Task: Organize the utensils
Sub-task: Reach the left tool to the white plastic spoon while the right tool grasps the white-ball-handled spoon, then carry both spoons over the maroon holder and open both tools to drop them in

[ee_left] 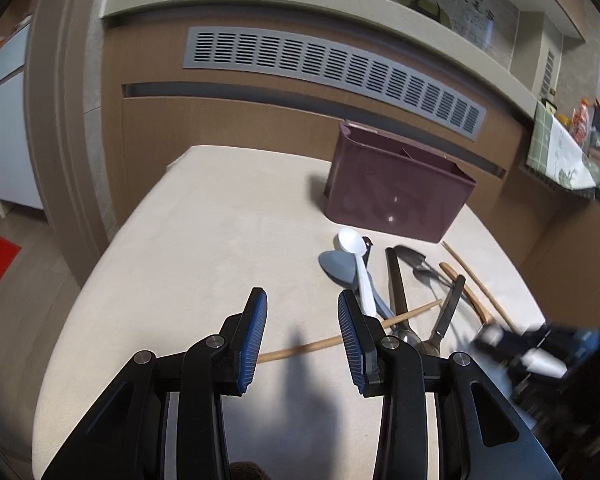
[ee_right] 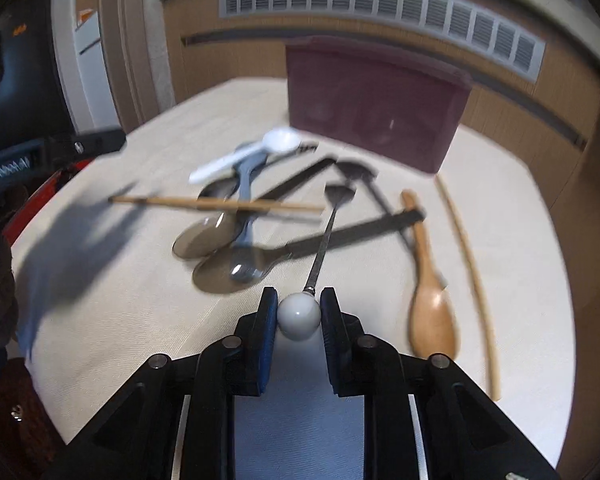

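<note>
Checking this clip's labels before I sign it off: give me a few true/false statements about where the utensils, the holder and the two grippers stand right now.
1. The right gripper has the white ball end of a thin metal utensil between its fingers. True.
2. The left gripper holds the white plastic spoon. False: its jaws stand open and empty above the table.
3. The maroon utensil holder stands upright behind the utensils. True.
4. The wooden spoon is already in the holder. False: it lies flat on the table.
5. A wooden chopstick lies across the metal spoons. True.
</note>
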{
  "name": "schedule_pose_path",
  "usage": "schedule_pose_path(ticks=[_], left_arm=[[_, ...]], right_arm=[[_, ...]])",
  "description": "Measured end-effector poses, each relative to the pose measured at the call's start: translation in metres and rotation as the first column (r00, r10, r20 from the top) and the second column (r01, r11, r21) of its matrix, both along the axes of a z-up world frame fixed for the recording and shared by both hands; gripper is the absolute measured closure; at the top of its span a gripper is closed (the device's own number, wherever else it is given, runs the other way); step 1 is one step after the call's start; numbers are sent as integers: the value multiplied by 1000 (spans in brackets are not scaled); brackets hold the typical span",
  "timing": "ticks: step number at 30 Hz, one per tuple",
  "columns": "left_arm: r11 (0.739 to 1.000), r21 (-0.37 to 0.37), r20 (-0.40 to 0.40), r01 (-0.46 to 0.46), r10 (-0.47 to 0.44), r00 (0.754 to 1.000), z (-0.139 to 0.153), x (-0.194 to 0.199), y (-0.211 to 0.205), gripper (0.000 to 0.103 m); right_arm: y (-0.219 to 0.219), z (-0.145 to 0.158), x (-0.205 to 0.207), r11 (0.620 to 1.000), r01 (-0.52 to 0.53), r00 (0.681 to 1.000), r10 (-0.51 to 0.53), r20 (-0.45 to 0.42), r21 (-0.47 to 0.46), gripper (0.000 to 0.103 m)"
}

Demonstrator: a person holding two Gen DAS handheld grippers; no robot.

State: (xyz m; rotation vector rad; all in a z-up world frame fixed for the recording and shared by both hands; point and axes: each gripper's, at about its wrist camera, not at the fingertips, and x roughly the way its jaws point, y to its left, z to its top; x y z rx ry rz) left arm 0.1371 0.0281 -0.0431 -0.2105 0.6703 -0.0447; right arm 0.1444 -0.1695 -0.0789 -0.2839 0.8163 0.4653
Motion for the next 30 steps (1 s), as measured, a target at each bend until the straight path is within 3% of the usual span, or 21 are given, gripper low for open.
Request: schedule_pose_path(ticks=[6, 12, 16, 24, 28, 30], left_arm=[[993, -43, -92, 112, -116, 989, -5, 41, -21, 65], [986, -2, -134, 168, -167, 977, 1, 93, -40, 65], [985, -37, -214, 169, -173, 961, -6, 129, -38, 68], [983, -44, -270, 178, -183, 945, -18, 167, -36, 71], [981, -46, -309, 187, -192, 932, -25, 179, -37, 80], [980, -63, -341, 191, -201, 918, -30, 183, -39, 89]], right_arm=[[-43, 56, 10, 989, 89, 972, -111, 209, 115, 84], [-78, 104, 37, 956, 141, 939, -212, 270, 259, 84], [-89, 112, 47, 937, 147, 933, -238, 271, 316, 84], [-107, 97, 47, 924, 165, 934, -259, 247, 345, 84], [-109, 91, 46, 920, 177, 934, -269, 235, 350, 84], [-109, 91, 46, 920, 175, 933, -268, 238, 350, 84]])
